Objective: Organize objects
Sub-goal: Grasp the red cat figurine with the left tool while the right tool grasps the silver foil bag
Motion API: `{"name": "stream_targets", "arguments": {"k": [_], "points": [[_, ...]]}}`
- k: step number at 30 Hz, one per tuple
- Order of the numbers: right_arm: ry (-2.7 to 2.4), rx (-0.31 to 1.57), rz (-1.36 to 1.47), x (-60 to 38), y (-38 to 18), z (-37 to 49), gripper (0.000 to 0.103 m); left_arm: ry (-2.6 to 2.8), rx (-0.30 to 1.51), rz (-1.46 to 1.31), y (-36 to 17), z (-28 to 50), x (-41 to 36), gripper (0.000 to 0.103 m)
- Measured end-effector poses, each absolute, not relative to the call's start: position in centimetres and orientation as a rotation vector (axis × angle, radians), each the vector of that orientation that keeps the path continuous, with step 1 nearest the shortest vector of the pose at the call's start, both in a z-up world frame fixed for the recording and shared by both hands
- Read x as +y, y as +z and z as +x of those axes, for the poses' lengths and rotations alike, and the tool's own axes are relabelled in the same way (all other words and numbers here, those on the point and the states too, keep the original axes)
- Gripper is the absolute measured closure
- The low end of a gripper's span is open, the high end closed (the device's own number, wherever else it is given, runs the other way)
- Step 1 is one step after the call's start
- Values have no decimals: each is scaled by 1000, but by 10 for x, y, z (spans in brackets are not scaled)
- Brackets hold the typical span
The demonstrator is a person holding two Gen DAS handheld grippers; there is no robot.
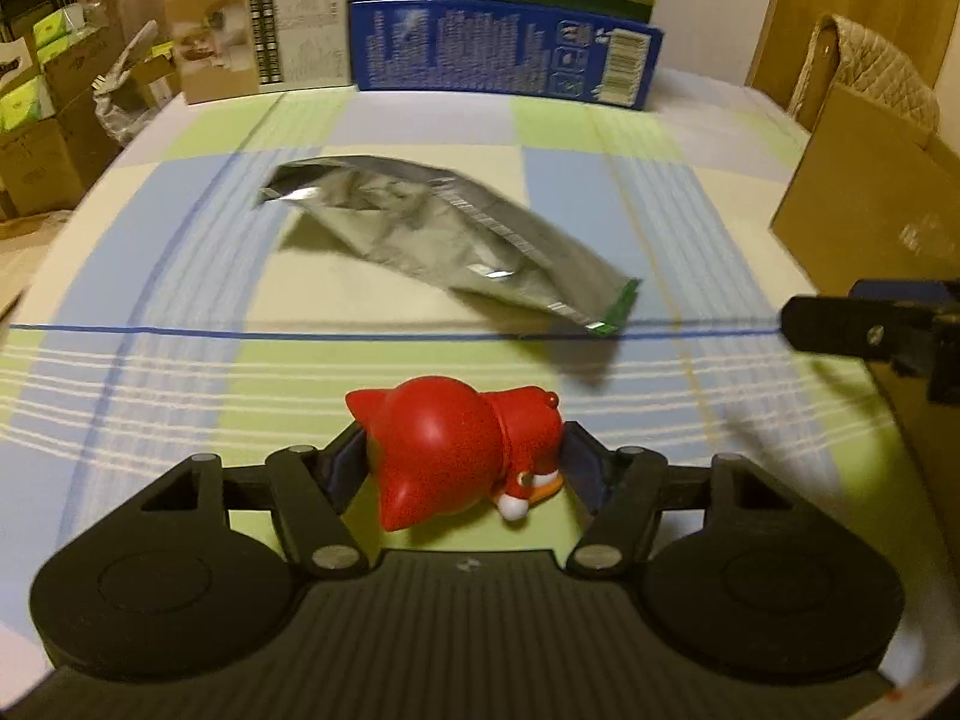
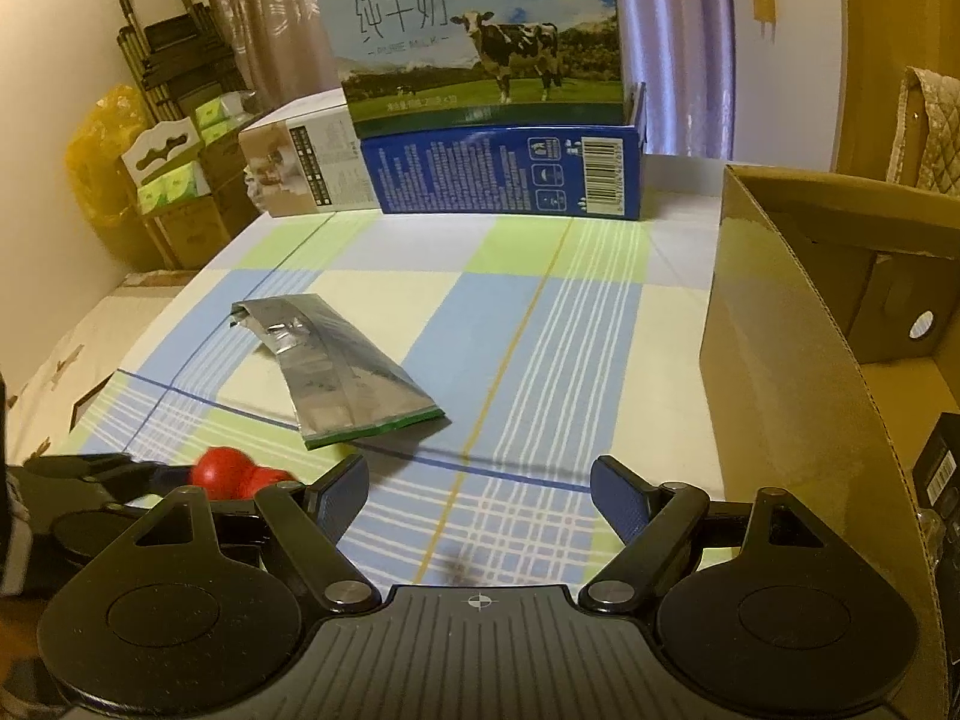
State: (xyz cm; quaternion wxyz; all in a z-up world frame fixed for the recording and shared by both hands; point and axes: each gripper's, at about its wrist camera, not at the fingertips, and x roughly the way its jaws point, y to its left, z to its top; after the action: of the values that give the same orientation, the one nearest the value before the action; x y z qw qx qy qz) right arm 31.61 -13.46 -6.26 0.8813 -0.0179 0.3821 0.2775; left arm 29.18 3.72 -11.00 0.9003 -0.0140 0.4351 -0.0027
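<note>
A red toy figure (image 1: 462, 450) lies on its side between the fingers of my left gripper (image 1: 465, 456), which is shut on it just above the checked cloth. The same red toy (image 2: 237, 473) shows at the lower left of the right wrist view, partly hidden behind my right gripper's left finger. A crumpled silver foil pouch (image 1: 444, 237) with a green bottom edge lies flat mid-table, ahead of both grippers; it appears as the pouch (image 2: 342, 372) in the right view. My right gripper (image 2: 480, 489) stands open over bare cloth, nothing between its fingers.
An open brown cardboard box (image 2: 798, 336) stands at the right edge, a dark item inside. At the back stand a blue carton (image 2: 504, 171), a milk box (image 2: 480, 30) on it, and a beige box (image 2: 300, 162). Stacked cartons fill the floor left (image 1: 42, 114).
</note>
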Motion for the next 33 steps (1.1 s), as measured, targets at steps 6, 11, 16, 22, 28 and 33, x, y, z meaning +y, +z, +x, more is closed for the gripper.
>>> {"name": "stream_targets", "arguments": {"k": [6,11,16,22,28,33], "points": [[681,767,-82,-110,-53,320,24,54,864,38,-95,283,75,40],[778,730,-185,-69,-49,329,24,97,850,-27,-95,285,106,40],[824,749,-294,-23,-62,347,24,93,824,-68,-92,293,117,40],[860,795,-410,14,-86,367,24,91,811,-61,-94,302,122,40],[846,834,-479,34,-110,386,33,120,813,-102,-96,300,138,40],[824,827,-523,36,-117,387,44,110,818,-114,-97,300,138,40]]}}
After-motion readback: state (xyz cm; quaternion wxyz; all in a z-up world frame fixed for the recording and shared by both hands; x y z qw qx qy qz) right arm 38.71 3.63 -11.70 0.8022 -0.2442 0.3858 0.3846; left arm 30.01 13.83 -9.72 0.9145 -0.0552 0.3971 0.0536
